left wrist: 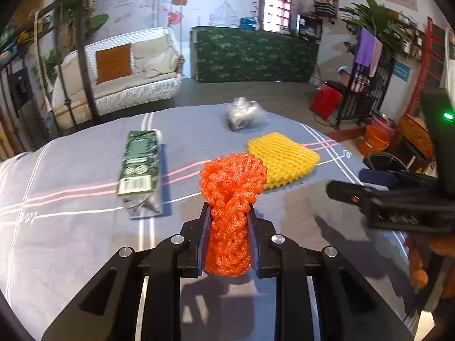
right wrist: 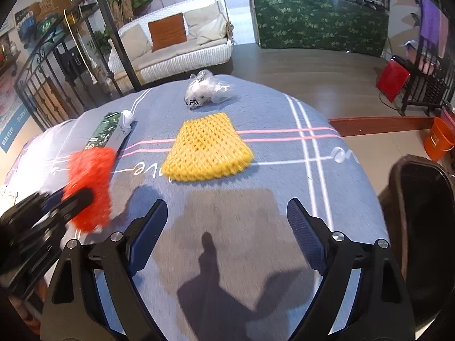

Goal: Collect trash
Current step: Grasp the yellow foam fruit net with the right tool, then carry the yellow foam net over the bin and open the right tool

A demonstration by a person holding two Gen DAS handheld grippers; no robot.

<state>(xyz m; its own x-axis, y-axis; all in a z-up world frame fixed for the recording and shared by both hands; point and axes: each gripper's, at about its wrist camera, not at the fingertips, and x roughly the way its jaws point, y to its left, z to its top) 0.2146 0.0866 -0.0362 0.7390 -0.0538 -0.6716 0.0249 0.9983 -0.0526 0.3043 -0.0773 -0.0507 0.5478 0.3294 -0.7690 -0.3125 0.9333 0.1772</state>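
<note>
Counter (left wrist: 71, 241) draped in grey-blue cloth with pink and white stripes; wood floor beyond; white wicker swing seat (left wrist: 136, 85) with an orange cushion; green patterned cabinet (left wrist: 256, 54) at the back wall; orange bucket (right wrist: 438, 139) on the floor to the right. Left tool (left wrist: 229, 213) clenched on an orange foam net (left wrist: 231, 193), raised above the cloth. Right tool (right wrist: 227, 221) released, fingers wide apart, nothing between them. On the cloth: yellow foam net (right wrist: 209, 147) lying flat; green carton (left wrist: 139, 164) lying on its side; crumpled clear plastic bag (right wrist: 203, 88) near the far edge. Dark bin (right wrist: 421, 227) at right, cut off by the frame; the orange net is motion-blurred in the right view.
</note>
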